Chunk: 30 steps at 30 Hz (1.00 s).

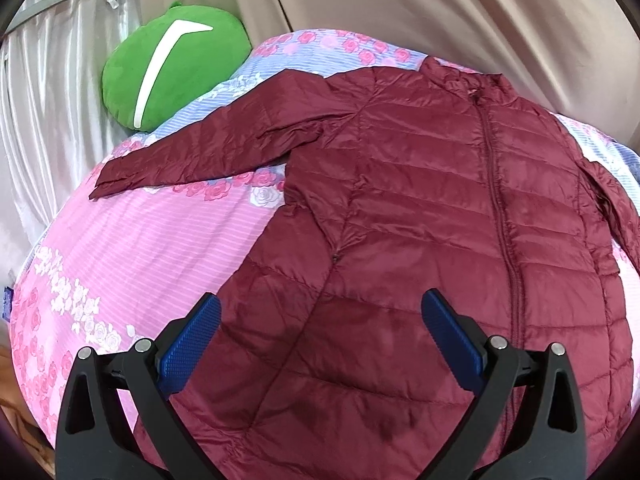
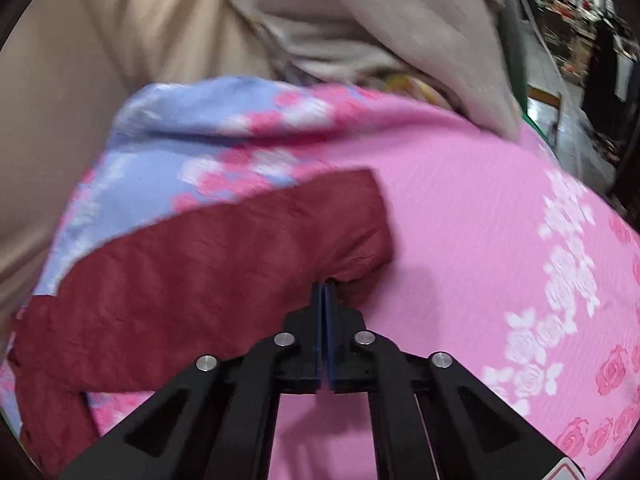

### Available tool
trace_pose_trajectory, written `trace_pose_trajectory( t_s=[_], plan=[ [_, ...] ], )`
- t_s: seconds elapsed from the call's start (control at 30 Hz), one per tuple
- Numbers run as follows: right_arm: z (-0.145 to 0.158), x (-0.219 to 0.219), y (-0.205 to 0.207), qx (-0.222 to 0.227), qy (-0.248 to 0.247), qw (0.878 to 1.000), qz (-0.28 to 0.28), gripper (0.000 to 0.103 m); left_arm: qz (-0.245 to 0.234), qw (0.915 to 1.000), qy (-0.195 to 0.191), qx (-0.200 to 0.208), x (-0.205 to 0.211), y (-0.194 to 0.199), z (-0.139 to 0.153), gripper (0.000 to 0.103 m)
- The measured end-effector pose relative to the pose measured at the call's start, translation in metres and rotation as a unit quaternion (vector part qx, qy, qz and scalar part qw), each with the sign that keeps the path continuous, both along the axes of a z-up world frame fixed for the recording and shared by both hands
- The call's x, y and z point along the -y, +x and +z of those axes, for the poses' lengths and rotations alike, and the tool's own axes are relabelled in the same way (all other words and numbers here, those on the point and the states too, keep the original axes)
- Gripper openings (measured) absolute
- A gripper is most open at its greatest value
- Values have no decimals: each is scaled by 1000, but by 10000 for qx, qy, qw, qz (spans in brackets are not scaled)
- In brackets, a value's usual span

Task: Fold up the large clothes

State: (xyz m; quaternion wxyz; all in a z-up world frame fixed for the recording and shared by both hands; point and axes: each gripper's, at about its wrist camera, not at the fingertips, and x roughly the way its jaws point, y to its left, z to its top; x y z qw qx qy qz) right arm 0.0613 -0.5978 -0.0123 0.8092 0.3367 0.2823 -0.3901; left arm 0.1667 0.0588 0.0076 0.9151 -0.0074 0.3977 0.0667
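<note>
**Down jacket spread flat, one sleeve pinched**

The maroon down jacket [image 1: 420,216] lies zipped and face up on the floral bedsheet [image 1: 132,256], filling the centre and right of the left wrist view; its far sleeve runs off the right edge there. The left gripper [image 1: 320,308] hangs above the hem, jaws spread wide, holding nothing. In the blurred right wrist view, the right gripper [image 2: 325,283] is clamped tight on the edge of the sleeve [image 2: 224,256] near its cuff, mid-frame. A green cushion [image 1: 172,68] sits upper left, against beige curtains [image 1: 440,12]. Upper-right clutter there is unreadable.
</note>
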Motion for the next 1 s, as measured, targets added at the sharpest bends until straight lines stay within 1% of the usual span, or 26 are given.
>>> trace_pose_trajectory(
  t_s=[0.03, 0.07, 0.13, 0.17, 0.23, 0.27, 0.33, 0.37, 0.43, 0.47, 0.53, 0.57, 0.6, 0.63, 0.67, 0.73, 0.77, 0.8, 0.83, 0.9, 0.93, 0.97, 1.0],
  plan=[
    [23, -12, 13, 173, -234, 9994, 181, 2, 7, 10000, 4, -6, -1, 1, 0, 98],
    [39, -23, 23, 293, -398, 9982, 333, 2, 17, 10000, 12, -10, -1, 3, -1, 98],
    [78, -51, 46, 551, -778, 9928, 726, 2, 32, 10000, -8, -5, -3, 5, -1, 98],
    [102, -74, 62, 717, -1010, 9872, 1009, 2, 43, 10000, -26, -4, -4, 6, -1, 98],
    [139, -115, 90, 955, -1358, 9746, 1500, 2, 65, 10000, -72, -1, -6, 7, -1, 98],
    [159, -144, 107, 1058, -1550, 9655, 1803, 2, 74, 9999, -99, 2, -8, 8, 0, 98],
    [186, -196, 137, 1251, -1763, 9467, 2387, 2, 106, 9999, -135, 15, -11, 10, 1, 98],
    [197, -230, 152, 1331, -1869, 9338, 2746, 2, 120, 9998, -151, 31, -13, 10, 2, 98],
    [207, -290, 176, 1409, -2045, 9094, 3336, 2, 142, 9997, -169, 65, -17, 11, 4, 98],
    [206, -333, 192, 1416, -2132, 8906, 3758, 2, 161, 9997, -186, 85, -20, 10, 5, 98],
    [196, -385, 209, 1369, -2170, 8677, 4257, 2, 186, 9994, -260, 112, -26, 10, 7, 98],
    [181, -424, 224, 1274, -2109, 8501, 4654, 2, 194, 9993, -317, 107, -31, 10, 7, 98],
    [171, -444, 229, 1214, -2059, 8411, 4853, 2, 193, 9991, -360, 103, -34, 10, 7, 98],
    [155, -469, 238, 1110, -1977, 8282, 5125, 2, 190, 9989, -423, 94, -38, 11, 7, 98],
    [133, -501, 246, 946, -1885, 8112, 5454, 2, 200, 9985, -507, 72, -43, 13, 6, 98],
    [96, -541, 253, 658, -1707, 7854, 5913, 2, 193, 9979, -616, 45, -51, 17, 5, 98],
    [73, -562, 254, 472, -1619, 7704, 6148, 2, 176, 9978, -645, 30, -53, 19, 4, 98],
    [48, -576, 255, 292, -1565, 7564, 6345, 4, 142, 9975, -692, 9, -56, 23, 3, 98],
    [33, -587, 252, 156, -1590, 7471, 6453, 6, 82, 9969, -779, 0, -59, 28, 2, 98],
    [17, -594, 239, 54, -1654, 7355, 6570, 17, -17, 9954, -955, -70, -62, 37, 1, 98],
    [16, -589, 231, 100, -1655, 7331, 6596, 20, -101, 9937, -1108, -93, -64, 43, 1, 98],
    [17, -580, 221, 180, -1651, 7352, 6572, 28, -208, 9913, -1295, -129, -65, 51, 0, 98],
    [20, -570, 215, 260, -1671, 7398, 6512, 38, -267, 9892, -1427, -189, -65, 59, -1, 98]
  ],
)
